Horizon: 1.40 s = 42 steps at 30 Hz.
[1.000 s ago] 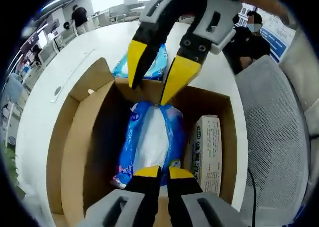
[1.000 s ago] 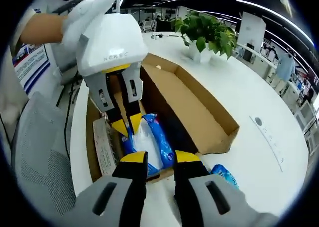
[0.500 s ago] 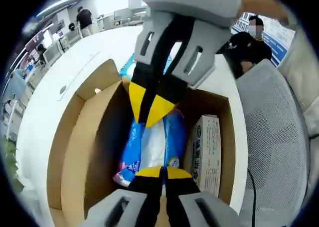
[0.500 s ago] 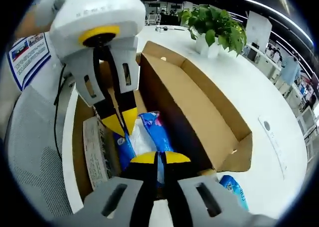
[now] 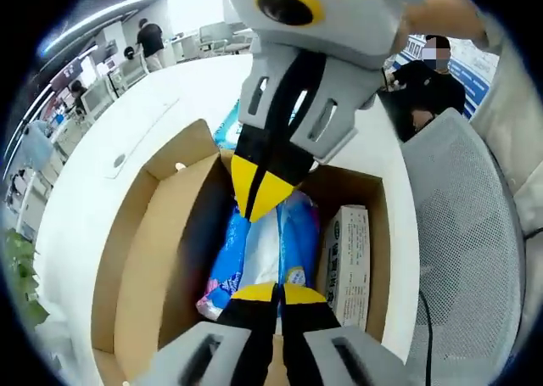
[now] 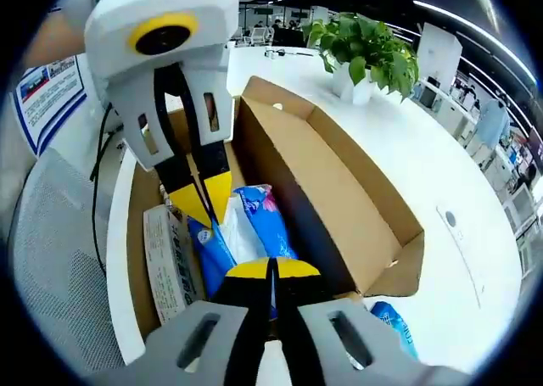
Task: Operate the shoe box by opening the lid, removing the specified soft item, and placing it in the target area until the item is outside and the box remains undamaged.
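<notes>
Open shoe box point(image 5: 136, 267) on the white table point(image 5: 85, 182), lid folded back, with the blue-and-white soft pack point(image 5: 263, 250) lying inside beside a small carton point(image 5: 346, 259). Left gripper point(image 5: 276, 291) and right gripper point(image 6: 270, 269) (jaws closed together) each pinch one end of the pack.

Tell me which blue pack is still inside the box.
The large blue-and-white pack lying in the open shoe box, clamped at both ends by the grippers. The other blue pack lies outside on the white table, past the box's end.
</notes>
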Available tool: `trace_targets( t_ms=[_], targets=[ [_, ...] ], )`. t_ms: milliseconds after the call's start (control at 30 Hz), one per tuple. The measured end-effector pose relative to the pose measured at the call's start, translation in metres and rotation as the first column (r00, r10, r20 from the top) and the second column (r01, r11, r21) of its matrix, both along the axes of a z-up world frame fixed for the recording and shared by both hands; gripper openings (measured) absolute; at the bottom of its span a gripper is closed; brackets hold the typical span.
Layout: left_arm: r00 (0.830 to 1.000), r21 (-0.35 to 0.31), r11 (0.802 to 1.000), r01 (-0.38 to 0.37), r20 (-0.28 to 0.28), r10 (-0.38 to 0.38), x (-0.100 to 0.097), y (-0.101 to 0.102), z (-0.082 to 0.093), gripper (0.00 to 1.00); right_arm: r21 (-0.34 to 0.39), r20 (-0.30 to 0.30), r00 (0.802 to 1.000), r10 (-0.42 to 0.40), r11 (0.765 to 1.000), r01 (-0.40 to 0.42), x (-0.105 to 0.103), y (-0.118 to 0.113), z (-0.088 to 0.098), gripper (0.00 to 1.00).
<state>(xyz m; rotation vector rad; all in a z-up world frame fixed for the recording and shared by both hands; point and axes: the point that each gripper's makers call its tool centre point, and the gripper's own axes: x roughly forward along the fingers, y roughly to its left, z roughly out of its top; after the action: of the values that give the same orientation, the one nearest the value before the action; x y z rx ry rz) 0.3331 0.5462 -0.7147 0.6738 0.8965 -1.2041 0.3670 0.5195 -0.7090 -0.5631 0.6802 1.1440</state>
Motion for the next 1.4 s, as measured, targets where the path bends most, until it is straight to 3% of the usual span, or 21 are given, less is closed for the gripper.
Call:
trace_targets(
  t_ms=[467, 767, 1133, 1400],
  targets=[
    [0.998, 0.016, 1.000, 0.009, 0.062, -0.010, -0.004, 0.006, 0.038, 0.00, 0.059, 0.060, 0.997, 0.038, 0.997, -0.042, -0.006, 0.009, 0.044, 0.00],
    [0.996, -0.017, 1.000, -0.016, 0.087, 0.017, -0.006, -0.001, 0.071, 0.00, 0.075, 0.105, 0.992, 0.066, 0.994, -0.074, -0.010, 0.000, 0.074, 0.00],
    [0.995, -0.050, 0.998, -0.026, 0.098, 0.031, -0.012, -0.028, 0.096, 0.00, 0.077, 0.136, 0.988, 0.078, 0.993, -0.089, -0.016, -0.026, 0.097, 0.00],
    [0.994, -0.070, 0.997, -0.011, 0.112, 0.019, -0.012, -0.058, 0.110, 0.00, 0.070, 0.161, 0.984, 0.072, 0.994, -0.084, -0.018, -0.055, 0.111, 0.00]
  ],
)
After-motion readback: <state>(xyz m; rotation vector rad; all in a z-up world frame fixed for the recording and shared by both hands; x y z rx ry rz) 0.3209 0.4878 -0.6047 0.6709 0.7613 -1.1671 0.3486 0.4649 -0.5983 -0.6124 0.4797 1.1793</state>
